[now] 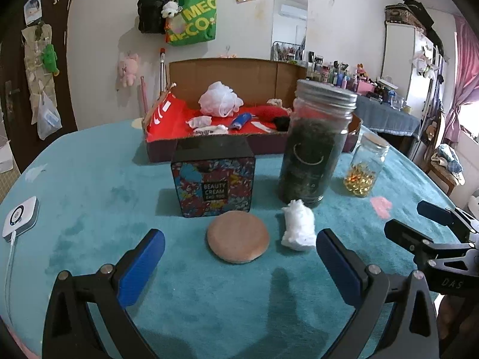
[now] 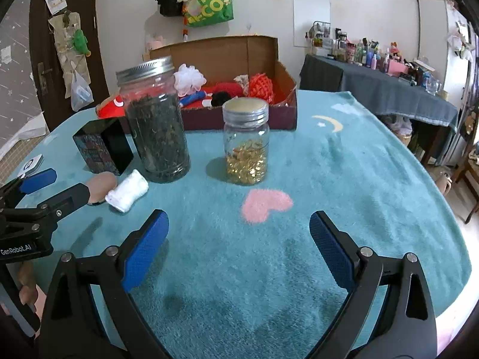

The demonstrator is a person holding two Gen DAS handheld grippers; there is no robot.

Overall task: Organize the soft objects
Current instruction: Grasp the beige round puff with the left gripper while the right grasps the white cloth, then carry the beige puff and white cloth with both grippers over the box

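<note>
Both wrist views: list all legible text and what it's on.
"BEAUTY CREAM" on the patterned box; the line under it is too blurred to read.
"MEC" over "ECO", cut off, on the green tote bag on the wall.
"DAS" on the right gripper body.
"GenRobot.AI" on the left gripper body.
Dark jar label, wall photos, dresser bottles: unreadable.

The patterned box [image 1: 213, 185] read "BEAUTY CREAM". The green bag [image 1: 194, 19] on the far wall showed "MEC" above "ECO". The left tongs [image 2: 39, 191] carried "GenRobot.AI"; the right tongs [image 1: 425, 221] bore "DAS".
</note>
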